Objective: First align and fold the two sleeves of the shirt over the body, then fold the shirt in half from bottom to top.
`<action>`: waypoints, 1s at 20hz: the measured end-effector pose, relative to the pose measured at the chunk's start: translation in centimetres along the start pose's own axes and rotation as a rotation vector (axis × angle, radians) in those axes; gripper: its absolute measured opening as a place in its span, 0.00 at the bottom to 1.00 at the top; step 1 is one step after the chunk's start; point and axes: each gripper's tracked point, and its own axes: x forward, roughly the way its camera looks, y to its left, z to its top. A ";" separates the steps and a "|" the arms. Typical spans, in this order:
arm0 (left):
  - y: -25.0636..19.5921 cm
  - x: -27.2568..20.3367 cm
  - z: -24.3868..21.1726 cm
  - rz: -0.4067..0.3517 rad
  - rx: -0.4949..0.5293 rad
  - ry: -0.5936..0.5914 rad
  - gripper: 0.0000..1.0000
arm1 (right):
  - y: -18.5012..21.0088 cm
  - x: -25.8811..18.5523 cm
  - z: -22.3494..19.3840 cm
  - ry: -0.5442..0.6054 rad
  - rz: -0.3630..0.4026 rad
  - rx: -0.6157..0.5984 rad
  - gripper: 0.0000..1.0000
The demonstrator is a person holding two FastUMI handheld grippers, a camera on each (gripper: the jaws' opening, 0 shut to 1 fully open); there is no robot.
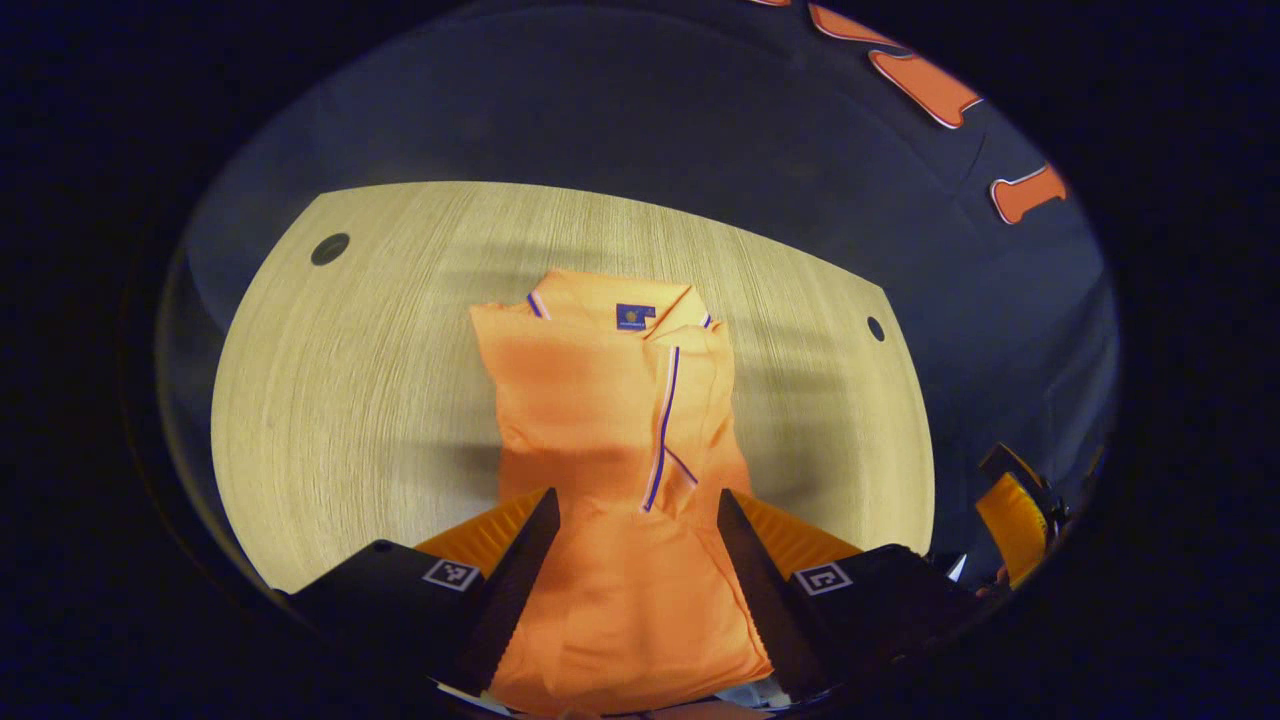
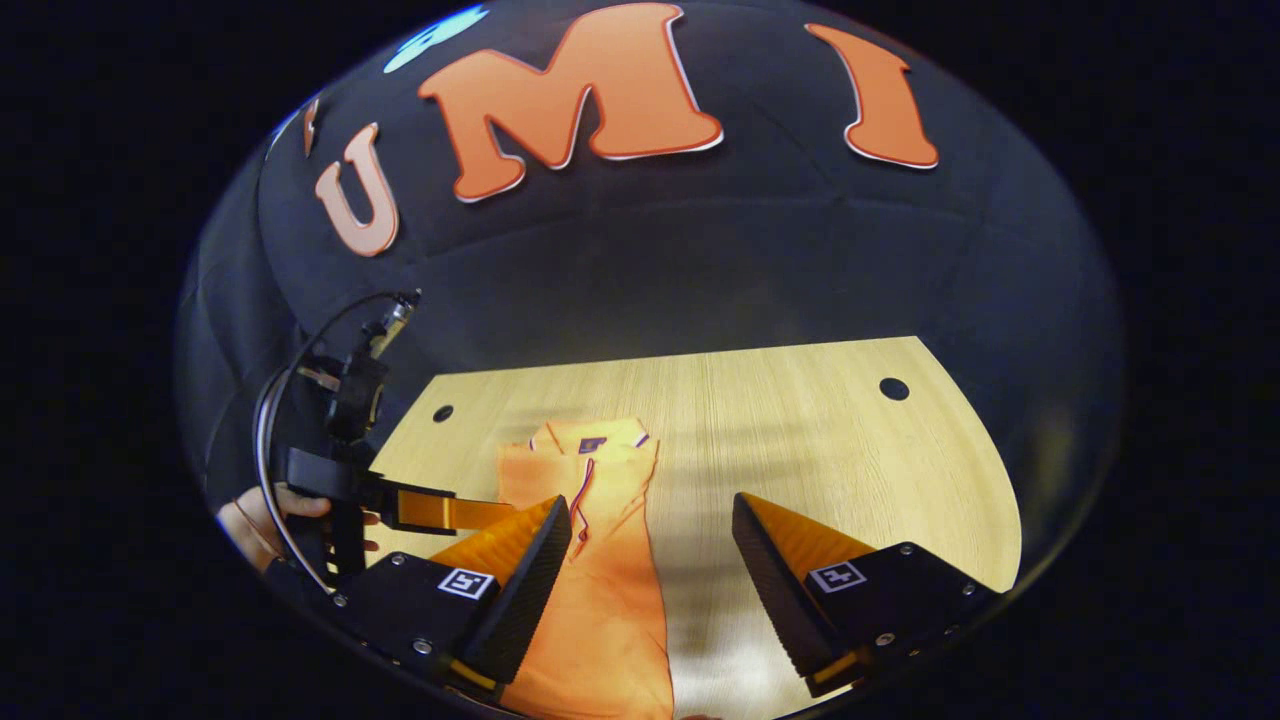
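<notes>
The orange polo shirt (image 1: 610,420) lies lengthwise on the wooden table (image 1: 350,380), sleeves already folded over the body, collar at the far end. I hold my left gripper (image 1: 633,540) spread wide above the hem end; my right gripper (image 2: 650,545) is spread too — set beside the shirt's edge. If I pinch only the top layer, the sleeves could slide out during the fold — or the hem lands crooked.

The shirt (image 1: 600,400) is bright orange, its placket and collar edged with thin purple and white stripes, with a small dark blue label (image 1: 634,317) inside the collar. The tabletop (image 1: 350,380) is pale wood with fine grain and dark round holes (image 1: 329,248). The wall (image 2: 700,260) is black.
</notes>
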 end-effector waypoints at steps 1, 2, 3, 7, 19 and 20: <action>1.7 -0.8 -1.2 0.038 0.016 -0.022 0.98 | 0.9 0.0 -1.9 0.049 0.009 0.006 0.99; 2.6 -1.3 -2.6 0.060 0.023 -0.022 0.98 | 1.6 -0.1 -3.0 0.074 0.021 0.011 0.99; 3.6 -1.7 -4.1 0.079 0.021 -0.016 0.95 | 2.3 -0.3 -4.2 0.099 0.031 0.007 0.99; 7.2 -4.2 -10.9 0.140 0.010 0.013 0.98 | 3.2 -1.2 -12.5 0.270 0.001 -0.021 0.99; 9.1 -6.4 -30.2 0.209 0.013 0.268 0.98 | 4.2 -7.0 -31.1 0.657 -0.078 -0.001 0.99; 8.8 -6.1 -31.1 0.210 0.017 0.287 0.98 | 4.0 -7.1 -32.5 0.683 -0.092 -0.016 0.99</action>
